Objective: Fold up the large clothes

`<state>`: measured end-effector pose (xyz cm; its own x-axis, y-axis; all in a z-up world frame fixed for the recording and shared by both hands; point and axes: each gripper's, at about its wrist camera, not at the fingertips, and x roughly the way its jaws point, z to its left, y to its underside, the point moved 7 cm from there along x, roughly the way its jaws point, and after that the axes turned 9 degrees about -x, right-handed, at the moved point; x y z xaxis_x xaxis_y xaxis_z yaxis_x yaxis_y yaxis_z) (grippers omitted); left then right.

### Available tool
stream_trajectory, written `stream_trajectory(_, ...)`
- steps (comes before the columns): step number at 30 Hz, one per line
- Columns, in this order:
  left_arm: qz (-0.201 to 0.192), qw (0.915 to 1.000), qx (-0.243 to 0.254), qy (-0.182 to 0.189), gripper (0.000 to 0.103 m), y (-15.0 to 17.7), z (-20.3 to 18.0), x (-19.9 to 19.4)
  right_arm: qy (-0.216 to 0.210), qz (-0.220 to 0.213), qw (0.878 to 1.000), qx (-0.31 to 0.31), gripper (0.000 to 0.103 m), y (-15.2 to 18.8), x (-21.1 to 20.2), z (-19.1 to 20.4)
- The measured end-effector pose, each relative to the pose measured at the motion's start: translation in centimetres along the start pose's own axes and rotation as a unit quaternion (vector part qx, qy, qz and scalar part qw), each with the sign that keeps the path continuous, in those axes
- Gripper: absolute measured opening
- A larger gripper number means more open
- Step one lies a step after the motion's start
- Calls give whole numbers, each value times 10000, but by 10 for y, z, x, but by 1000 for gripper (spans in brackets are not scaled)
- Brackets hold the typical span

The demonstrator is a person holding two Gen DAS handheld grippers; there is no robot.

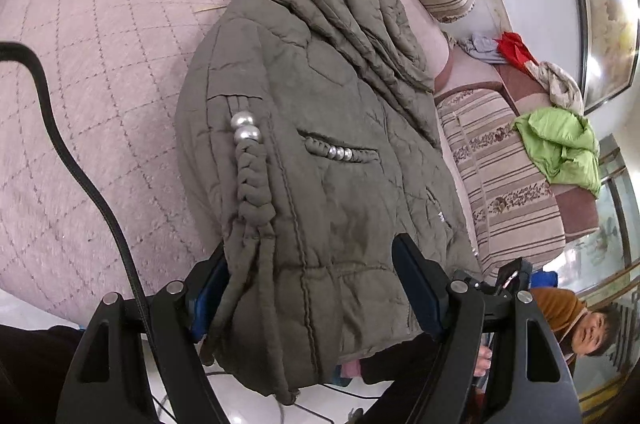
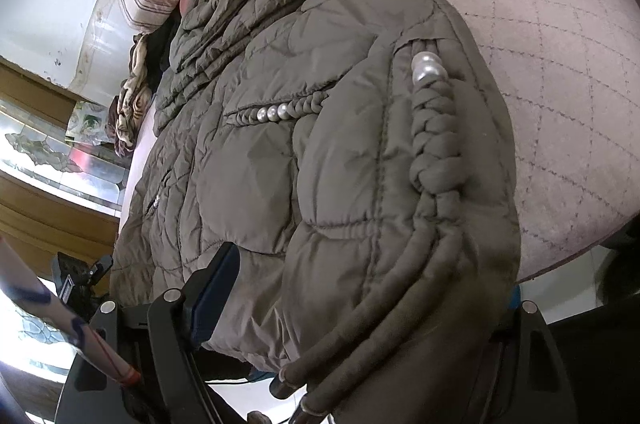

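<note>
An olive-green quilted jacket [image 1: 320, 111] lies on a pink quilted sofa seat [image 1: 100, 43], its hem toward me, with pearl beads and braided cords on the front. My left gripper [image 1: 312, 272] has its jaws wide apart with the jacket's hem between the fingers. In the right wrist view the same jacket [image 2: 320, 143] fills the frame. My right gripper [image 2: 360, 288] also stands wide apart around the hem; its right finger is hidden under the fabric and cords.
Striped cushions [image 1: 500, 175] line the sofa back. A green garment [image 1: 560, 147] and red cloth [image 1: 516, 47] lie on the sofa top. A person [image 1: 588, 328] sits at lower right. A black cable [image 1: 80, 163] crosses the left. A patterned cloth [image 2: 128, 103] lies beside the jacket.
</note>
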<state>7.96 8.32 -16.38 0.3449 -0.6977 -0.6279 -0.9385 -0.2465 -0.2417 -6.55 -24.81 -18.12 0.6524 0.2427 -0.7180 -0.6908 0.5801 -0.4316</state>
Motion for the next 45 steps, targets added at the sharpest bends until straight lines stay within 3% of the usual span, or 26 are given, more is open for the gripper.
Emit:
stream_trajectory(7,-65,9972,520,-530,75,8,-8,7,182,99,9991,-373,85,5,5,14)
stream_trajectory(9,-128,9953,567,-775,63,9,-6,7,236,121,9987,-431,81,7,7,15)
stream_trajectory(10,-164,9933,587,-984,50,9,-3,6,274,126,9986,-439,79,8,7,15)
stream_trajectory(11,-188,9914,608,-1140,37,9,0,5,348,120,9983,-459,72,8,7,15)
stream_trajectory(12,-224,9893,609,-1306,33,9,3,2,398,105,9980,-479,60,8,7,15)
stream_trajectory(14,-261,9893,522,-1337,25,9,7,-4,469,50,9977,-487,42,6,2,13)
stream_trajectory(15,-287,9895,468,-1336,24,9,8,-8,391,-12,9983,-432,38,4,-2,13)
stream_trajectory(19,-363,9905,327,-1283,20,3,2,-18,148,-205,9992,-325,31,-6,-20,16)
stream_trajectory(23,-685,9904,383,-1135,19,-15,-26,-39,-29,-467,9979,-448,29,-30,-42,32)
stream_trajectory(28,-1108,9880,582,-903,19,-57,-71,-62,-177,-915,9925,-795,29,-83,-71,69)
stream_trajectory(33,-1473,9790,883,-1095,19,-118,-116,-64,-38,-1359,9842,-1138,28,-156,-83,104)
stream_trajectory(38,-1644,9733,882,-1338,19,-200,-146,-42,449,-1713,9753,-1322,28,-245,-77,123)
stream_trajectory(45,-1719,9609,797,-2020,20,-304,-158,28,953,-1642,9767,-1000,28,-350,-23,105)
